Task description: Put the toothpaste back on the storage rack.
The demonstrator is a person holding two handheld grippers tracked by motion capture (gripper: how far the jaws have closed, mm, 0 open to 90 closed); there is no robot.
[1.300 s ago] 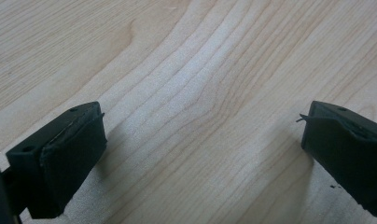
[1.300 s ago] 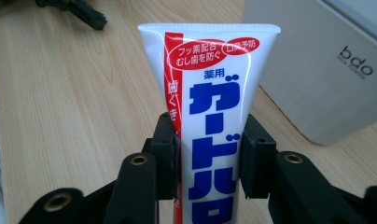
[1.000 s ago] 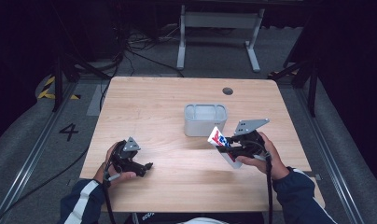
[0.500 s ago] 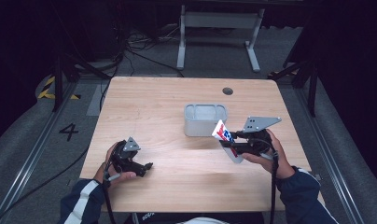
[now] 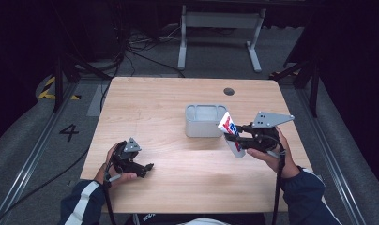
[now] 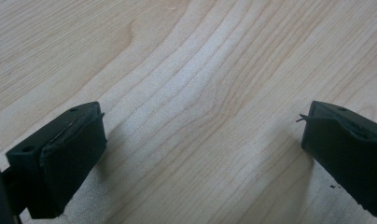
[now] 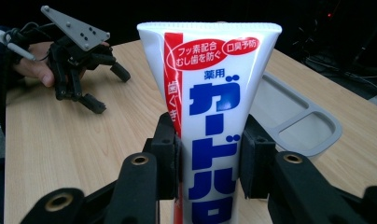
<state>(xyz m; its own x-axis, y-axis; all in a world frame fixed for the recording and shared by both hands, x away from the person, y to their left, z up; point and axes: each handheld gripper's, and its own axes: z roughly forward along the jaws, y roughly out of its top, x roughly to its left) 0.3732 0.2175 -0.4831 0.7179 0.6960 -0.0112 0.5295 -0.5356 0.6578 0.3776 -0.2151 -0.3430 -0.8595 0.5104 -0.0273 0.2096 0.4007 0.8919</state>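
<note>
The right tongs [image 5: 235, 138] are clamped on the toothpaste tube [image 5: 229, 131], its long axis tilted toward the grey tray [image 5: 205, 120] just beside it. The left tongs [image 5: 143, 167] rest apart, well away.

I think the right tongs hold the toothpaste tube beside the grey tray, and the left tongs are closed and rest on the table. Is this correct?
Not quite: the left tongs are open, not closed. The left gripper view shows their two jaws wide apart with bare table between them. The rest is right: the right tongs hold the toothpaste tube beside the grey tray.
</note>
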